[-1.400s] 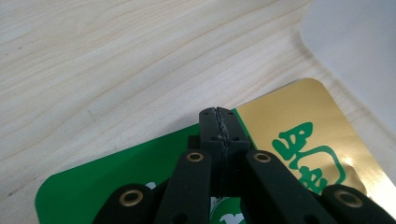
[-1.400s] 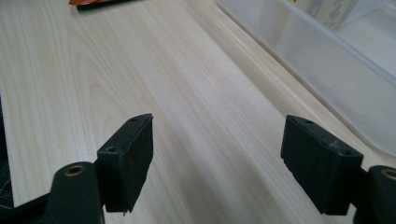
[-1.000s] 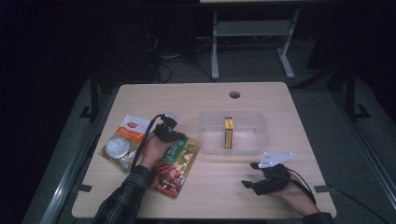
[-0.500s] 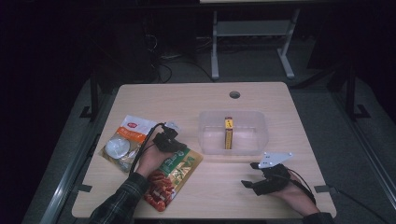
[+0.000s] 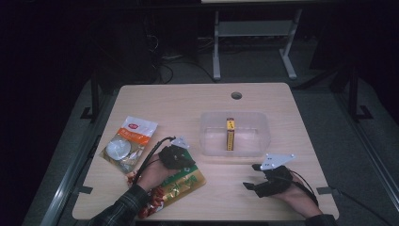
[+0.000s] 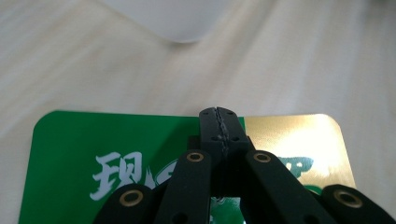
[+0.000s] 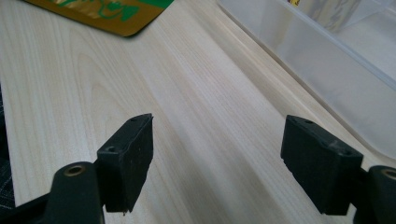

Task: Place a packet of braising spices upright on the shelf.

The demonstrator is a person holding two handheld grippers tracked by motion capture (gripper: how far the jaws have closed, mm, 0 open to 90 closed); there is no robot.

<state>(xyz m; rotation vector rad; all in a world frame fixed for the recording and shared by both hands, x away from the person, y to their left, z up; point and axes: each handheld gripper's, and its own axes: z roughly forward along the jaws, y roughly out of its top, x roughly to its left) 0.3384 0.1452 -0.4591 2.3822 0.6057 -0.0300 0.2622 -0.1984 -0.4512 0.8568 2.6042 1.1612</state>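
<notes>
The left gripper (image 6: 218, 122) rises from the bottom edge with its two black jaws pressed together, tips meeting in a thin seam; they lie over the top edge of a flat snack packet (image 6: 116, 154), and whether that edge is pinched cannot be told; the packet is green with white characters to the left of the jaws and shiny gold to their right; beyond the packet runs the pale wooden table (image 6: 299, 60); well past the packet's far edge, a rounded corner of a translucent white container (image 6: 177, 18) shows.

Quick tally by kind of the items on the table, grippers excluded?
Snack packets: 2 (green and gold packet, clear packet with red label)
Clear plastic bins: 1 (bin)
Yellow boxes: 1 (yellow box, inside the bin)
Total: 4
</notes>
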